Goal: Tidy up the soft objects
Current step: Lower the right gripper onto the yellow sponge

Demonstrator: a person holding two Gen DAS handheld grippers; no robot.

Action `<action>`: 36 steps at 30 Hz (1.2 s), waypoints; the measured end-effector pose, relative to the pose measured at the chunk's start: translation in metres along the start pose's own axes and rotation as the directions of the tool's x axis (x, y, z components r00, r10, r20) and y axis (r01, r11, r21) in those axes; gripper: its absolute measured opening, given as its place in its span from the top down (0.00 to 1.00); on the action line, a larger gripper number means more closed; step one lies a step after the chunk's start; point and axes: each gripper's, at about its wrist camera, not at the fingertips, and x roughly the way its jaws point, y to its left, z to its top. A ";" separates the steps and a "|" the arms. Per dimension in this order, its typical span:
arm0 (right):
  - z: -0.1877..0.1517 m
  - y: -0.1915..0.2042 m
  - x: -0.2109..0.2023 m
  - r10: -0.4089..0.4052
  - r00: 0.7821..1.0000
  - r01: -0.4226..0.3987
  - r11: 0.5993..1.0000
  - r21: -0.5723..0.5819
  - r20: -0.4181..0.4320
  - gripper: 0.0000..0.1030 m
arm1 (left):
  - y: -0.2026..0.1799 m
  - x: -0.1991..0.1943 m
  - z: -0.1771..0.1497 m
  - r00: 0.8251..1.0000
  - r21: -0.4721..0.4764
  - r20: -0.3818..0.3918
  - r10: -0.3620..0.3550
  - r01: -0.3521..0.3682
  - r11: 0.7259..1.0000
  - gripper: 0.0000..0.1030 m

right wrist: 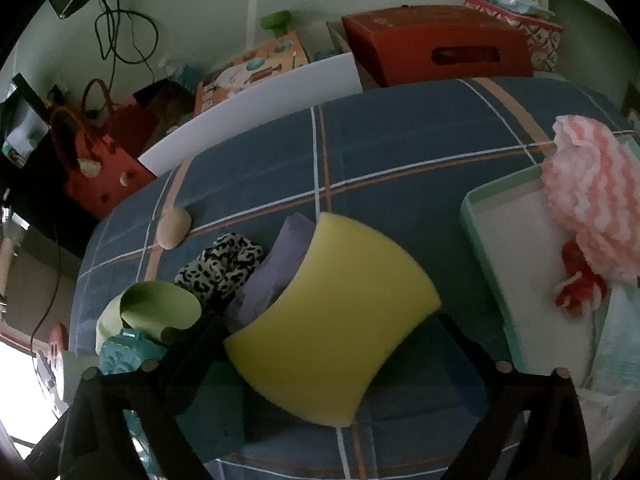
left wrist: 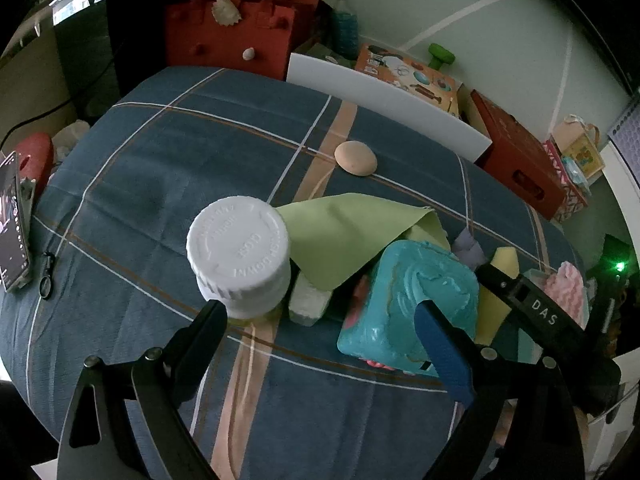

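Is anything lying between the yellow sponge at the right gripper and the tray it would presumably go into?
Nothing visible blocks it. In the right wrist view the yellow sponge sits between the open fingers of the right gripper, and only bare tablecloth separates it from the tray. The tray's near end is bare; a pink ruffled item fills the far part.

Room: pale green wall (right wrist: 200,8) with white diagonal stripes; black cables (right wrist: 120,32) hanging down it. Table under blue plaid cloth (left wrist: 180,152). White board (left wrist: 384,104) upright along its far edge. Lighting dim, greenish.
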 end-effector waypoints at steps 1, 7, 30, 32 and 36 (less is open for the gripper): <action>0.000 0.000 -0.001 0.004 1.000 -0.004 1.000 0.000 0.004 0.09 | 0.001 0.000 0.000 1.000 -0.001 0.002 0.003 -0.003 1.000 0.08; 0.000 0.001 -0.003 0.014 1.000 -0.014 1.000 -0.020 0.011 0.17 | 0.002 -0.002 0.001 1.000 -0.002 0.007 0.011 -0.011 1.000 0.08; -0.006 0.003 0.000 -0.003 1.000 0.005 0.996 -0.092 0.015 0.31 | -0.005 -0.005 0.000 0.999 0.030 0.016 0.030 -0.031 0.999 0.08; -0.005 0.003 -0.003 0.003 1.000 -0.001 0.996 -0.093 0.021 0.34 | -0.005 -0.007 -0.001 0.999 0.032 0.020 0.028 -0.029 0.999 0.08; -0.004 0.002 -0.011 0.034 0.999 -0.031 0.995 -0.093 0.033 0.46 | -0.006 -0.013 0.000 0.999 0.038 0.034 0.023 -0.024 0.999 0.08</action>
